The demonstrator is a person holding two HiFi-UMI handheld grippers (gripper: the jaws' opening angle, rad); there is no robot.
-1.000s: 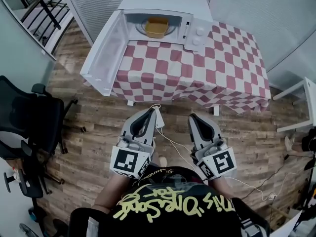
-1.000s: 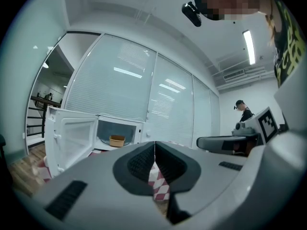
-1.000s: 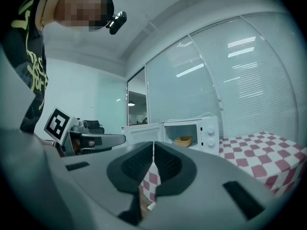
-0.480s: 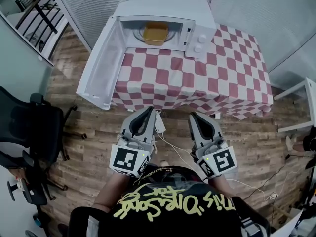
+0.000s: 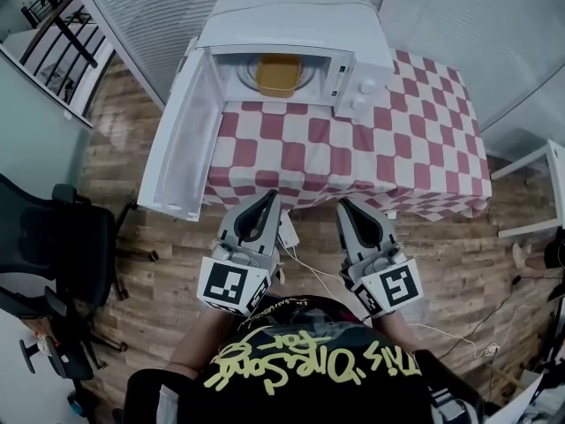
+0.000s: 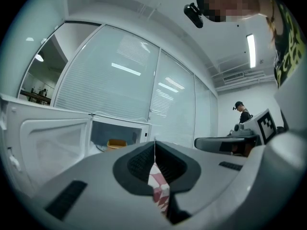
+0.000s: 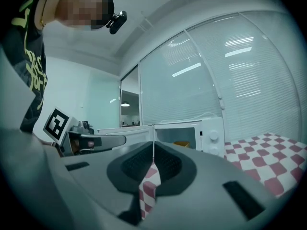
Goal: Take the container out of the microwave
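The yellow container [image 5: 276, 75] sits inside the open microwave [image 5: 291, 11] at the far left of the checked table [image 5: 397, 148]. We hold the left gripper [image 5: 267, 200] and right gripper [image 5: 345, 210] near its front edge, jaws pressed together, empty.

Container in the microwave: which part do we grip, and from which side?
Grip the container by its near rim, one jaw inside the front wall, one outside. Come in level through the front opening: the microwave walls off every other side, and its door is swung open to the left. It seems an open tub, so the rim is likely the thinnest hold.
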